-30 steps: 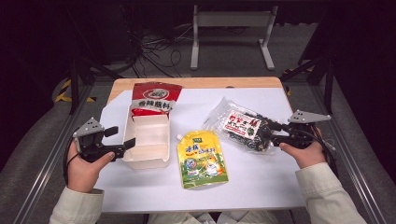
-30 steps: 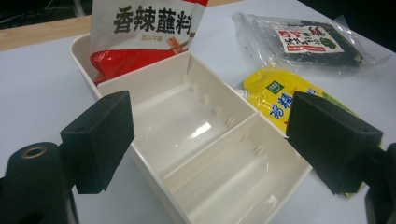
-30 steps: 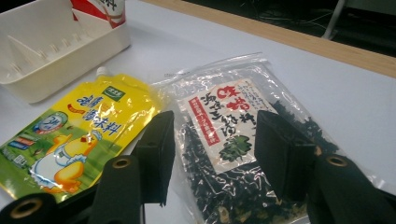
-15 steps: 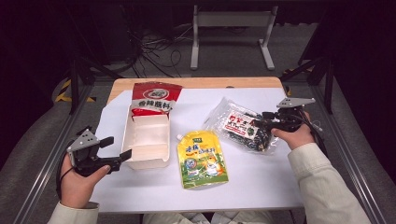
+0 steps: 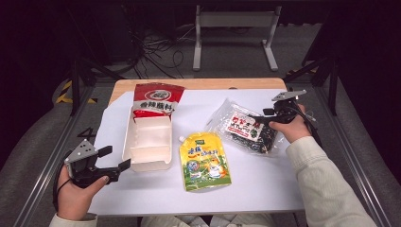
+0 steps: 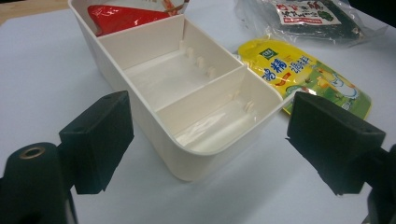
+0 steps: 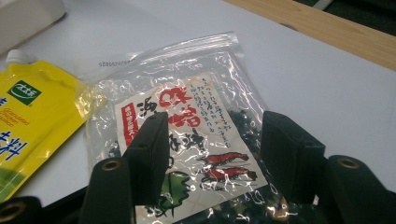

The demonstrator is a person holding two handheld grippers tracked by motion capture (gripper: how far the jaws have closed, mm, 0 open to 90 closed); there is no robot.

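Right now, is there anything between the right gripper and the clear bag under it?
Nothing visible. The right gripper hangs directly over the clear bag, its jaws apart and just opened wider, with nothing between them. The yellow pouch lies beside the bag, not over it.

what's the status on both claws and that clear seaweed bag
Left claw open, empty, near white box. Right claw has just been opening above clear seaweed bag, no grip. Nothing in the way.

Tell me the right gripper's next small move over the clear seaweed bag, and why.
Probably lower the right gripper and close on the clear seaweed bag. Its jaws have just been opening and stand above the bag without pressing it, and the bag lies flat on the table.
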